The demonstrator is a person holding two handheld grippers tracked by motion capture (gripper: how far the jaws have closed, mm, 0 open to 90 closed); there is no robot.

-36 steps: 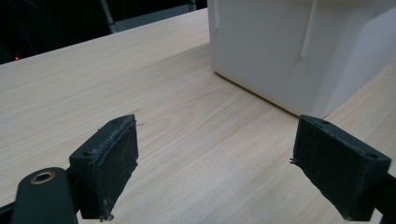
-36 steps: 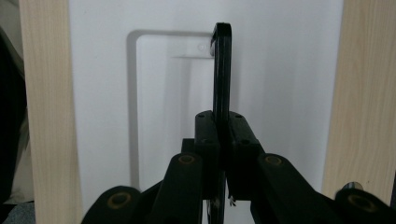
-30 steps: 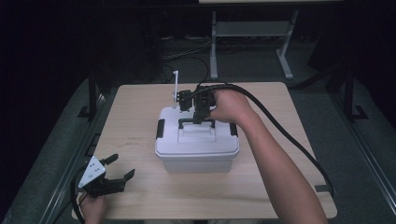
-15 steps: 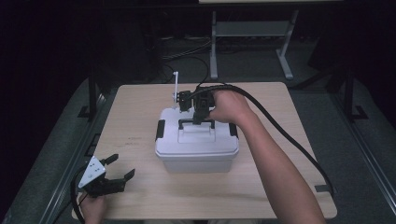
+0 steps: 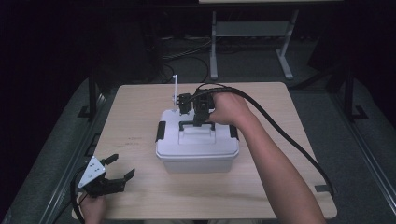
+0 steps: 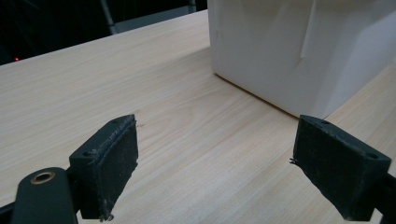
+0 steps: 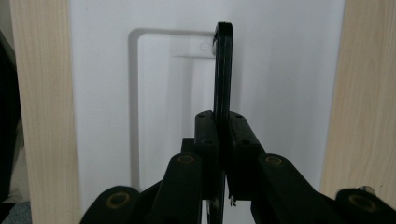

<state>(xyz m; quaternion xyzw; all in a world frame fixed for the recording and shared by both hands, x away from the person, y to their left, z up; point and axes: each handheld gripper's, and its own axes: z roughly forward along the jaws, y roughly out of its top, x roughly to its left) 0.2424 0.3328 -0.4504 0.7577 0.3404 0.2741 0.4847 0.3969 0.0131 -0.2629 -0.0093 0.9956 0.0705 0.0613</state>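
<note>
The scene is viewed by the high camera from above the near edge, facing forward and down; the whole table (image 5: pixel 140 107) is taken in. The left gripper view is set low at the near left corner, facing the white box (image 6: pixel 280 51) closely. The right gripper view is pointed straight down, very near the black handle (image 7: pixel 222 70). The box is shared by all views.

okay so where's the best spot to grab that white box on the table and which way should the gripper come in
Take the black handle on the lid of the white box, at its middle, coming straight down from above. The bar is thin, stands clear of the lid and fits between closed jaws; the right gripper is already shut on it that way. The body looks too wide and smooth.
</note>
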